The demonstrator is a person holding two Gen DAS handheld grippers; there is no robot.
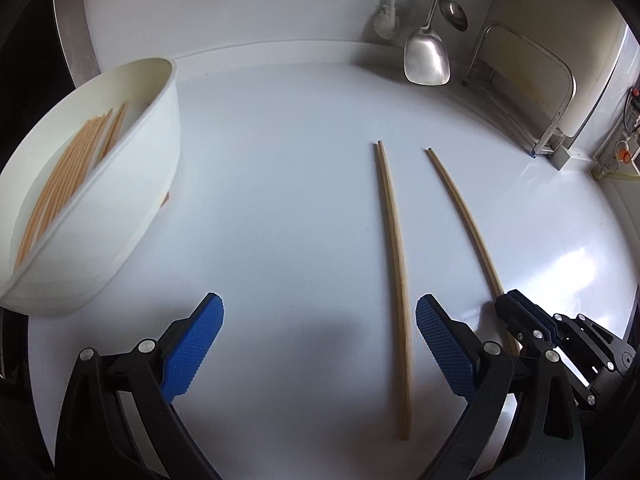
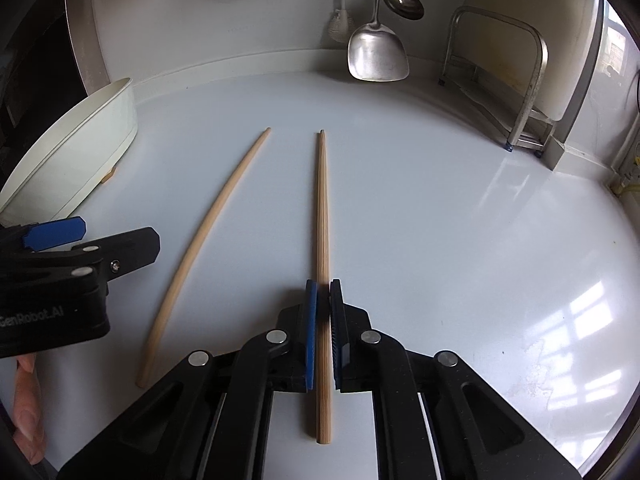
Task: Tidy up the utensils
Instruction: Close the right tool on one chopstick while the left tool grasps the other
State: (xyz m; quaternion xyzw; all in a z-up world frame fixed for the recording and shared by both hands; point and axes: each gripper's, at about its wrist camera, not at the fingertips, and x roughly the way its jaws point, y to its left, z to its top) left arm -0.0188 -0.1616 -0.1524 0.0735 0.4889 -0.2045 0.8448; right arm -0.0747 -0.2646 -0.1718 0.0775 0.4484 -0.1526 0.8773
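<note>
Two wooden chopsticks lie on the white counter. My right gripper (image 2: 323, 292) is shut on the right chopstick (image 2: 322, 216) near its thick end; the same chopstick (image 1: 460, 208) shows in the left wrist view. The left chopstick (image 1: 394, 248) lies just inside the right finger of my left gripper (image 1: 320, 320), which is open and empty. It also shows in the right wrist view (image 2: 208, 232). A white tub (image 1: 120, 208) at the left holds several chopsticks (image 1: 68, 172).
A steel spatula (image 1: 426, 56), a ladle (image 1: 454, 12) and a brush (image 1: 386, 20) hang on the back wall. A metal rack (image 2: 516, 80) stands at the back right corner. The tub also shows in the right wrist view (image 2: 80, 152).
</note>
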